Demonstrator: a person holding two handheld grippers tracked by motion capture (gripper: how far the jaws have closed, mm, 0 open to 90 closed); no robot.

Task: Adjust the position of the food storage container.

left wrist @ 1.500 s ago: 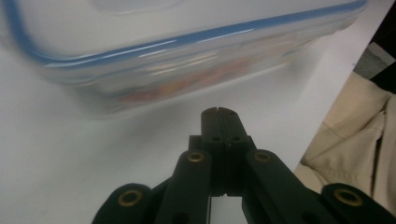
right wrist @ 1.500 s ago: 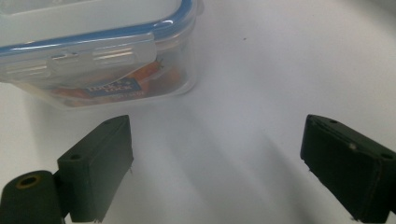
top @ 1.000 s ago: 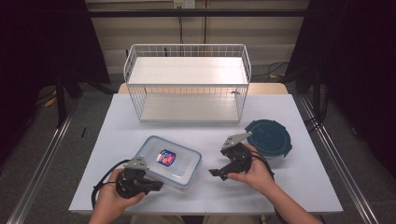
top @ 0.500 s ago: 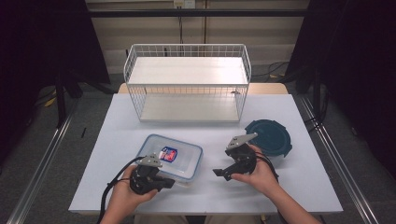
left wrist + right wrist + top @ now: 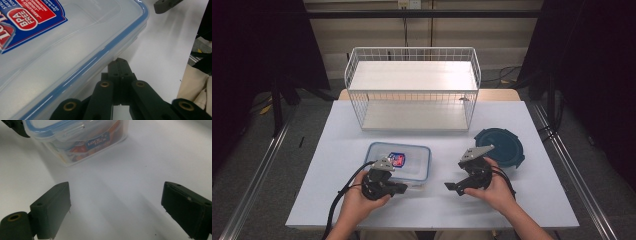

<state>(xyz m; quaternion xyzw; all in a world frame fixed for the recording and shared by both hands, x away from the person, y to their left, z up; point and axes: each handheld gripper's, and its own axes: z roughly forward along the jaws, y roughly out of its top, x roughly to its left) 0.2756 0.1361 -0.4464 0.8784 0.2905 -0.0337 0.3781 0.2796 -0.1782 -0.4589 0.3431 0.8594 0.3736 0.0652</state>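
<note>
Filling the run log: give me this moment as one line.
left gripper: shut, tips at container's near edge | right gripper: open, empty | clear lidded container: on table | dark round lid: right

The left gripper (image 5: 404, 188) has slid right along the container (image 5: 398, 161).

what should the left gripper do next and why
Probably ease the shut left gripper forward under the box's near lid edge: its tips sit right at that edge, while the right gripper waits open beside the box.
</note>
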